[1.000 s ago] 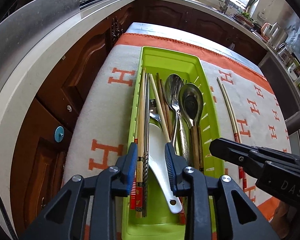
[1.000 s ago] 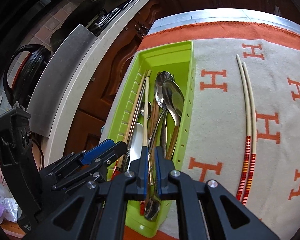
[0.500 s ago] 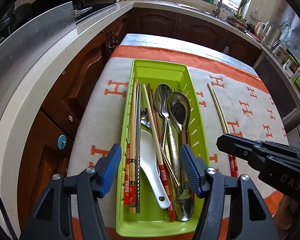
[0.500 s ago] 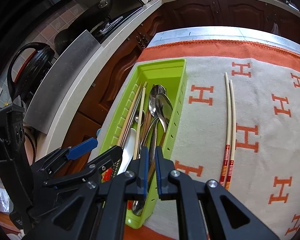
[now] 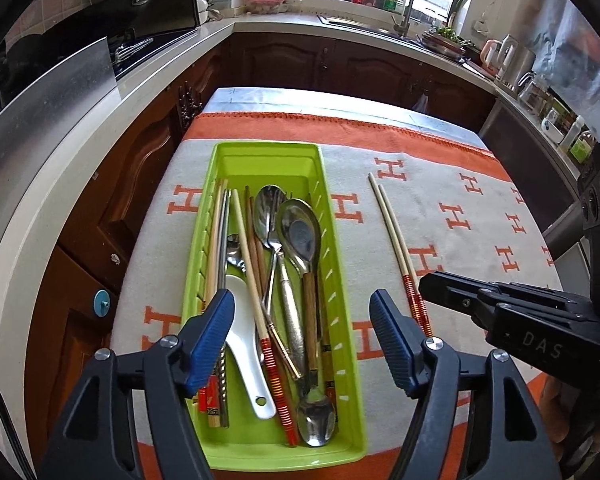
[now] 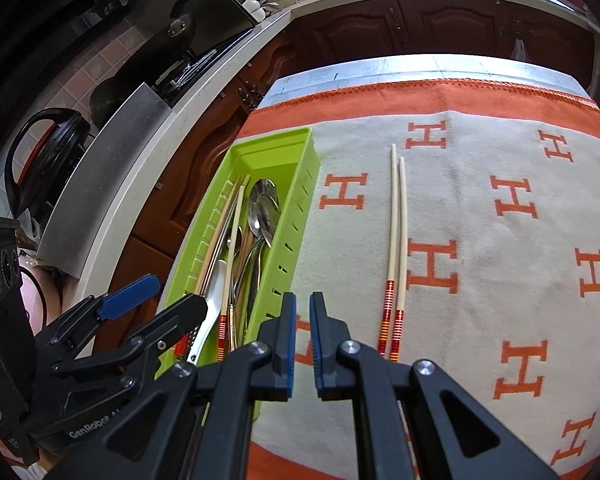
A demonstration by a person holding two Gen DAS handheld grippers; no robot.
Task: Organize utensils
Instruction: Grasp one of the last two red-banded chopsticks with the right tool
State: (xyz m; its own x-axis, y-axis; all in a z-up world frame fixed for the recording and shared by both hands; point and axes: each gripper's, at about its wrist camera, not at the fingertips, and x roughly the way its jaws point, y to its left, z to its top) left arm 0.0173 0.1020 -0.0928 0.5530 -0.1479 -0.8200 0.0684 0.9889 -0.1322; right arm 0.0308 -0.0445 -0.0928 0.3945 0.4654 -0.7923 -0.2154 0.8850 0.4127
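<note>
Left wrist view: left hand-held gripper (image 5: 302, 338) opening, empty, above tray (image 5: 342, 360); right hand-held gripper (image 6: 302, 344) near-shut, empty. Next: collect chopstick pair (image 6: 396, 248) just right of it.

Glossy plastic tray (image 5: 342, 280); shiny metal spoons (image 5: 300, 232)

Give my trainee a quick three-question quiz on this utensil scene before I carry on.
1. True or false: the pair of chopsticks on the cloth lies outside the green tray.
2. Which gripper has nothing between its fingers: A left gripper, B right gripper, C both?
3. Fill in: the one white utensil in the tray is a ceramic ____.

Key: 1 true. 2 C; the left jaws are opening over the tray, the right stand nearly shut. 3 spoon.
</note>
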